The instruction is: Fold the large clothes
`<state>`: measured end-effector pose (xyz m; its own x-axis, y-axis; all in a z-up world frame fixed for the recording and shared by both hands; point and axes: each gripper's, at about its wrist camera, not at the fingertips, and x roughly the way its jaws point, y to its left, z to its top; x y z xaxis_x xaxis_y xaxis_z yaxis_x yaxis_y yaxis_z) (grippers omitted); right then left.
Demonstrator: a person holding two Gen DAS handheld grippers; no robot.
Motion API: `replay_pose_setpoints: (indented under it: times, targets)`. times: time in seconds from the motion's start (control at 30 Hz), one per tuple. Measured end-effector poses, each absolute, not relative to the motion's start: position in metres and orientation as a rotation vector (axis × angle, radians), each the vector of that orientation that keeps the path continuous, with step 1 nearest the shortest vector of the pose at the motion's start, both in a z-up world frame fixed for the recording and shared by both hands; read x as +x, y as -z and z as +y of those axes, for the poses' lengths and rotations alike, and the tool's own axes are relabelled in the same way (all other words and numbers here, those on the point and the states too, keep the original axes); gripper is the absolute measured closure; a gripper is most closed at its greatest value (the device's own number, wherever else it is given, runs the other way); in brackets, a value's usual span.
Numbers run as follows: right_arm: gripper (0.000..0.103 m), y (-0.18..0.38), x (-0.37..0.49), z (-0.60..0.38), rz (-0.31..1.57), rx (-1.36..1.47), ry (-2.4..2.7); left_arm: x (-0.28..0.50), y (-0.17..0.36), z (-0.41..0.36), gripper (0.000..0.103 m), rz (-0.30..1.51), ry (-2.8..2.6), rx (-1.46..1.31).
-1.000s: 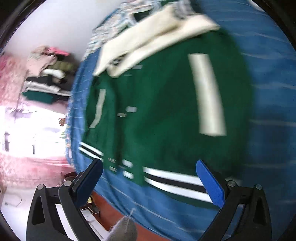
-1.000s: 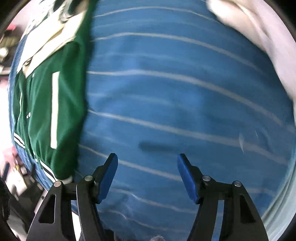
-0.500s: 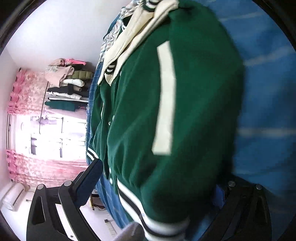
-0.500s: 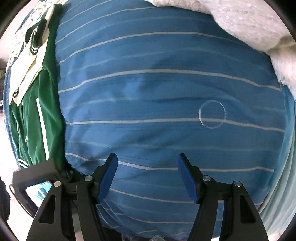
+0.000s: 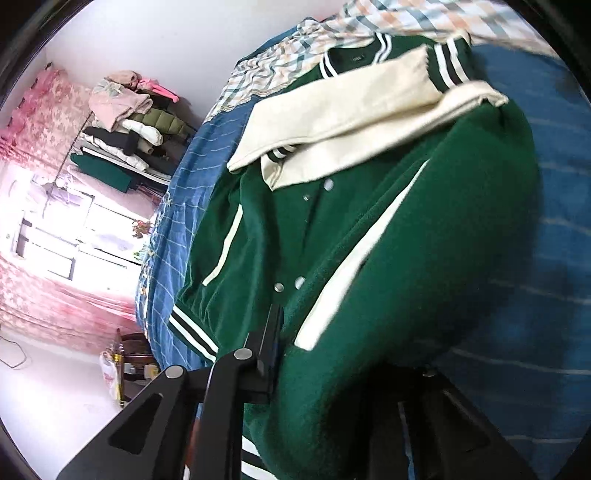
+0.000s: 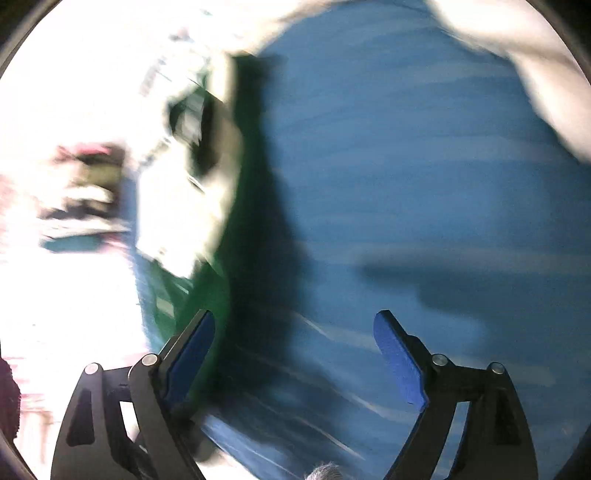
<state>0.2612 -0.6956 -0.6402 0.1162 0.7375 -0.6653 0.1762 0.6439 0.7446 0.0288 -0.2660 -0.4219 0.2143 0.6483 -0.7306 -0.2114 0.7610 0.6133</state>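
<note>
On the bed [image 5: 546, 206]: left claw [image 5: 317, 369] clamped on the jacket [image 5: 369, 240] hem, right claw [image 6: 295, 354] empty.

Jacket lies front up on the blue striped bedding, cream sleeves [image 5: 343, 114] crossed over the chest, collar toward the plaid cloth [image 5: 332, 33]. Left jaws are pinched shut on the lower right hem, fabric bunched and raised off the bed, likely to carry the bottom up toward the collar for a fold. Right jaws are spread wide, nothing between them, just right of the jacket edge over bare bedding; that view is heavily blurred. Clothes stack [image 5: 129, 125] sits well apart.
</note>
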Motion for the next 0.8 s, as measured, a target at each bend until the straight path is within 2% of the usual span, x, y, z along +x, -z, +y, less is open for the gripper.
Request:
replay_pose_setpoints:
  times: [0.13, 0.23, 0.27, 0.3, 0.33, 0.43, 0.67, 0.8]
  targets:
    - [0.009, 0.661, 0.330, -0.656, 1.378, 0.955, -0.554, 0.032, 0.416, -0.250, 0.087, 1.217, -0.583, 0.377]
    - [0.012, 0.695, 0.365, -0.630, 1.489, 0.993, -0.539, 0.031, 0.414, -0.243, 0.087, 1.218, -0.540, 0.354]
    - [0.019, 0.705, 0.371, -0.625, 1.521, 1.005, -0.489, 0.032, 0.413, -0.237, 0.087, 1.220, -0.516, 0.329]
    - [0.050, 0.710, 0.373, -0.617, 1.532, 1.019, -0.473, 0.033, 0.412, -0.230, 0.087, 1.225, -0.487, 0.310]
    - [0.062, 0.707, 0.377, -0.612, 1.547, 0.996, -0.446, 0.034, 0.410, -0.226, 0.087, 1.226, -0.470, 0.300]
    - [0.075, 0.673, 0.383, -0.586, 1.516, 0.865, -0.420, 0.033, 0.397, -0.199, 0.087, 1.221, -0.408, 0.218]
    - [0.080, 0.542, 0.401, -0.498, 1.446, 0.702, -0.431, 0.029, 0.382, -0.095, 0.087, 1.250, -0.385, -0.102]
    - [0.081, 0.512, 0.414, -0.412, 1.453, 0.594, -0.450, 0.029, 0.376, -0.029, 0.085, 1.256, -0.432, -0.246]
